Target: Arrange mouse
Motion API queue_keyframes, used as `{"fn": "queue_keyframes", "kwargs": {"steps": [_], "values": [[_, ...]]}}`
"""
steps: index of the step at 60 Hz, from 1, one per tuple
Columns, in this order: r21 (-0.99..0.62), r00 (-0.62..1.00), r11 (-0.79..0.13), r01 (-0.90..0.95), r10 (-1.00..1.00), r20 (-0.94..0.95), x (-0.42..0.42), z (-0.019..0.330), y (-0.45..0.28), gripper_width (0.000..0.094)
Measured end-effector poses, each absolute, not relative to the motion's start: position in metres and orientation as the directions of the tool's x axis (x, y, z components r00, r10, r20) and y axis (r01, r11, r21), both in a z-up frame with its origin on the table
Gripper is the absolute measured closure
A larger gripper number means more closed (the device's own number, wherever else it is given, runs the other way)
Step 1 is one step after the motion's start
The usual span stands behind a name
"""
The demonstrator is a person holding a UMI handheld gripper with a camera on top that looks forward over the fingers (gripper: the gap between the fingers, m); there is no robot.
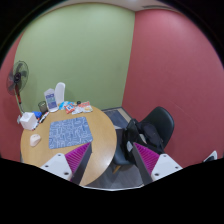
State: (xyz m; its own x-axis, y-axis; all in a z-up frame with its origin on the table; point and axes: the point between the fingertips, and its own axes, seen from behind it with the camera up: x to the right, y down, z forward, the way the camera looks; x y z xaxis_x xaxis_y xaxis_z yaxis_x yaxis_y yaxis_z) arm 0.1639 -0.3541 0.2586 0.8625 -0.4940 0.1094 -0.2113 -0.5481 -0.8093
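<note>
A round wooden table (95,150) stands ahead and below me. A blue-grey patterned mouse pad (70,131) lies in its middle. A small pale mouse (35,139) rests on the table to the left of the pad. My gripper (111,160) is open and empty, held well above and short of the table. The left finger's pad (72,160) shows over the table's near edge. The right finger's pad (150,158) shows over the floor by the chair. Nothing is between the fingers.
A black office chair (150,128) stands right of the table. At the table's far left are a white jug (60,95), a box (50,102), a white bag (27,120) and small orange items (80,106). A standing fan (20,75) is by the wall.
</note>
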Motion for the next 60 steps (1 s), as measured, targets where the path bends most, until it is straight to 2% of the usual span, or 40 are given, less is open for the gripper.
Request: {"fn": "queue_keyframes", "kwargs": {"steps": [7, 13, 14, 15, 23, 25, 33, 42, 60], "values": [[-0.803, 0.872, -0.560, -0.202, -0.476, 0.112, 0.164, 0.254, -0.355, 0.0099], [-0.794, 0.881, -0.575, -0.196, -0.458, 0.115, 0.166, 0.236, -0.351, 0.0101], [-0.786, 0.879, -0.584, -0.200, -0.462, 0.120, 0.158, 0.245, -0.356, 0.0100], [-0.793, 0.882, -0.578, -0.195, -0.456, 0.116, 0.161, 0.228, -0.349, 0.0098], [-0.768, 0.895, -0.615, -0.179, -0.426, 0.132, 0.145, 0.205, -0.346, 0.0098], [-0.756, 0.899, -0.630, -0.177, -0.417, 0.137, 0.133, 0.203, -0.349, 0.0099], [-0.733, 0.926, -0.658, -0.173, -0.361, 0.106, 0.072, 0.145, -0.346, 0.0100], [-0.706, 0.968, -0.698, -0.122, -0.239, 0.070, -0.021, 0.101, -0.325, 0.0100], [-0.743, 0.997, -0.665, -0.075, -0.064, -0.043, -0.196, 0.044, -0.203, 0.0100]]}}
